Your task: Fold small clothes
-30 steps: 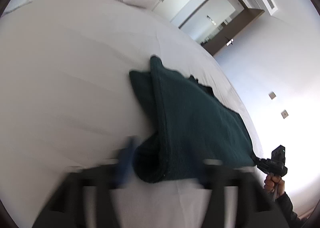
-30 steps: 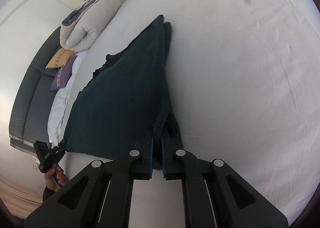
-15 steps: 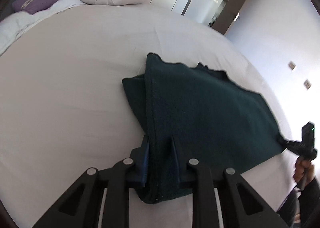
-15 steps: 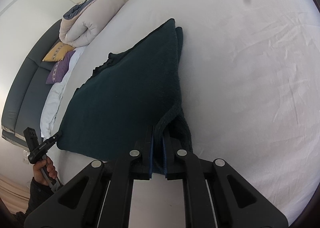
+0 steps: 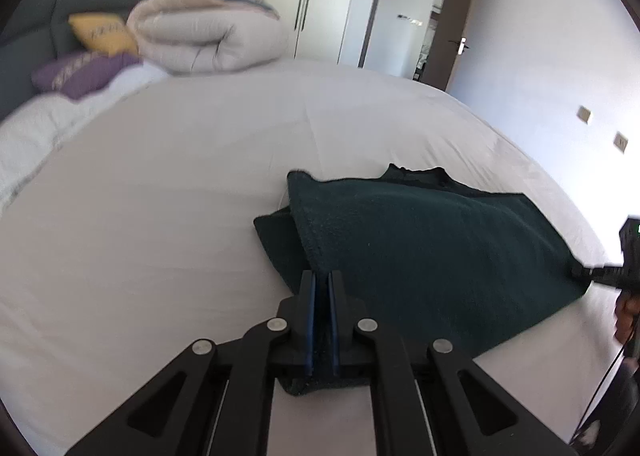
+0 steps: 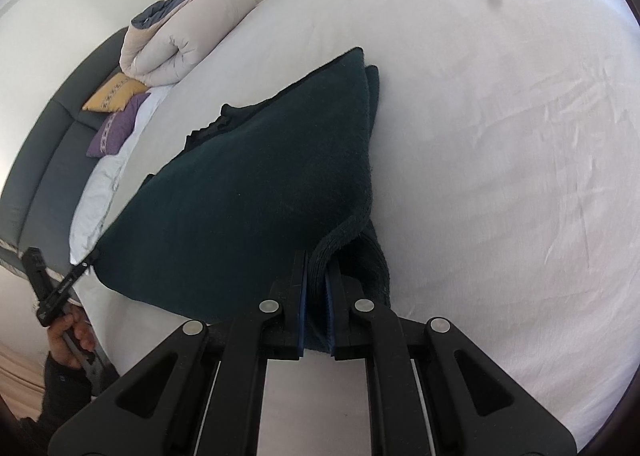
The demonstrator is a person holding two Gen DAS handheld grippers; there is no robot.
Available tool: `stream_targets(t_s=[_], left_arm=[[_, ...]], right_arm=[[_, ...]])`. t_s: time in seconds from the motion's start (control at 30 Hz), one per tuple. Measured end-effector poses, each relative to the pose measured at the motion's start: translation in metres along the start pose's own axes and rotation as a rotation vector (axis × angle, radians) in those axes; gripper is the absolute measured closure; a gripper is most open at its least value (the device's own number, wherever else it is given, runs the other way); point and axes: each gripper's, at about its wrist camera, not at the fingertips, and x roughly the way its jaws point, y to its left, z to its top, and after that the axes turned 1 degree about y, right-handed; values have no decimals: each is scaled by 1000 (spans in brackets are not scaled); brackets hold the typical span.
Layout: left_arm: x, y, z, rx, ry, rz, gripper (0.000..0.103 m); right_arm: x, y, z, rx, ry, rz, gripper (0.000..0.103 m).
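Observation:
A dark green towel-like cloth [image 5: 420, 252] lies folded on the white bed sheet [image 5: 160, 216]; it also shows in the right wrist view [image 6: 260, 192]. My left gripper [image 5: 323, 284] is shut on the near left corner of the cloth. My right gripper [image 6: 316, 260] is shut on the opposite near corner, where the edge curls up between the blue pads. Each gripper shows small in the other's view, pinching its corner: the right one [image 5: 600, 274] and the left one [image 6: 80, 266]. The top layer is lifted and stretched between them over a lower layer.
A rolled beige duvet [image 5: 208, 36] and yellow [image 5: 104, 32] and purple [image 5: 80, 70] pillows lie at the head of the bed by a dark headboard [image 6: 52, 160]. Wardrobe doors and a doorway [image 5: 408, 20] stand behind. The bed's edge is near me.
My left gripper has closed on the cloth corner and swung to look level across the bed. The top layer has risen and pulled tauter between both grippers.

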Motion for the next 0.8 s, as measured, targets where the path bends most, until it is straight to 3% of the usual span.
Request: stream_targets(t_s=[0.1,0.33,0.6,0.8], left_arm=[[-6,1,-12,0,-24,9,97],[12,41,-54,-220,69,-80,98],[22,33,-62,-199,129,-69,98],[23,37,-65,-225,125,-97,97]], right_arm=[[-2,4,-1,-21,-4,-5,95],[0,-1,-10,-50,38,-60,98],[-19,-20,-24,15,28,-62,99],[-30,-27,-37,74,19,-41,99]])
